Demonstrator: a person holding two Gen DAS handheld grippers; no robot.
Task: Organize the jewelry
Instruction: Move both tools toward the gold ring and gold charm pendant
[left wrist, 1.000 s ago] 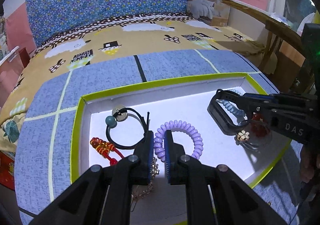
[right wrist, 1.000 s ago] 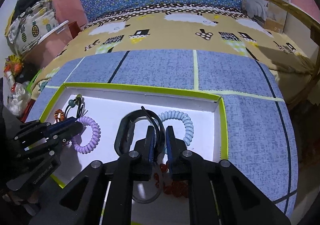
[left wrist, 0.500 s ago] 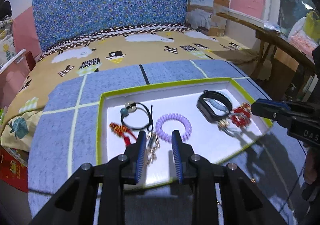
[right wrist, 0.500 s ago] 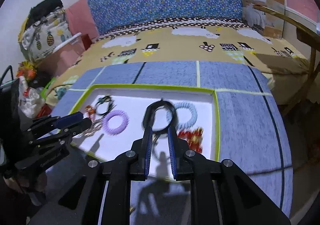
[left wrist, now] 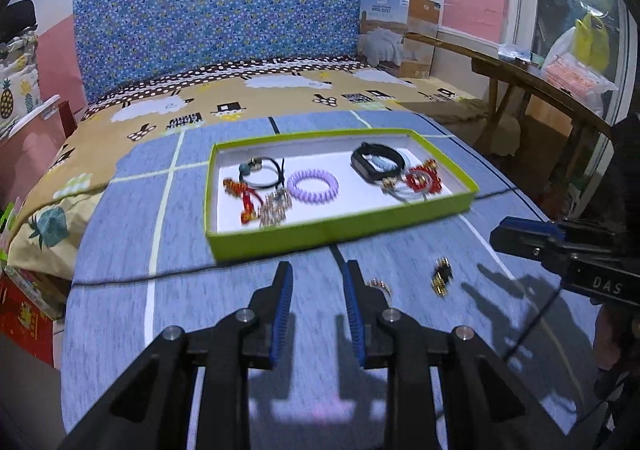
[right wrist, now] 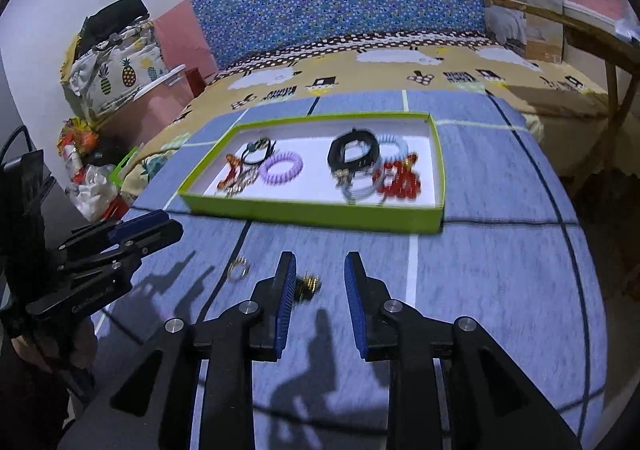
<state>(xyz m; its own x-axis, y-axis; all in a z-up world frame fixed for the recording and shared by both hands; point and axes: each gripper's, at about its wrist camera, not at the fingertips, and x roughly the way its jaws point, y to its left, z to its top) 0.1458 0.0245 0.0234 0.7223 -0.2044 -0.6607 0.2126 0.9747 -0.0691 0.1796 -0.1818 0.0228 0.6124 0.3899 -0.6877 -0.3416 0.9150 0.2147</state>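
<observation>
A green-rimmed white tray (left wrist: 320,234) (right wrist: 312,211) lies on the blue-grey cover. In it are a purple coil band (left wrist: 313,184) (right wrist: 282,167), a black band (left wrist: 376,163) (right wrist: 352,153), a black hair tie (left wrist: 264,171), red beads (left wrist: 424,179) (right wrist: 398,179) and a gold chain (left wrist: 274,209). A gold ring (left wrist: 378,285) (right wrist: 238,270) and a dark gold piece (left wrist: 440,278) (right wrist: 308,284) lie on the cover in front of the tray. My left gripper (left wrist: 316,286) is open and empty, beside the ring. My right gripper (right wrist: 320,274) is open and empty, over the dark gold piece.
A thin black cable (left wrist: 140,278) runs across the cover in front of the tray. A bed with a sheep-print sheet (left wrist: 280,89) and blue headboard lies behind. A wooden table (left wrist: 540,81) stands at the right; bags (right wrist: 112,61) sit at the left.
Both grippers have opened, let go of the purple coil band and the black band in the tray, and pulled back towards the near side. The ring and gold piece have come into view.
</observation>
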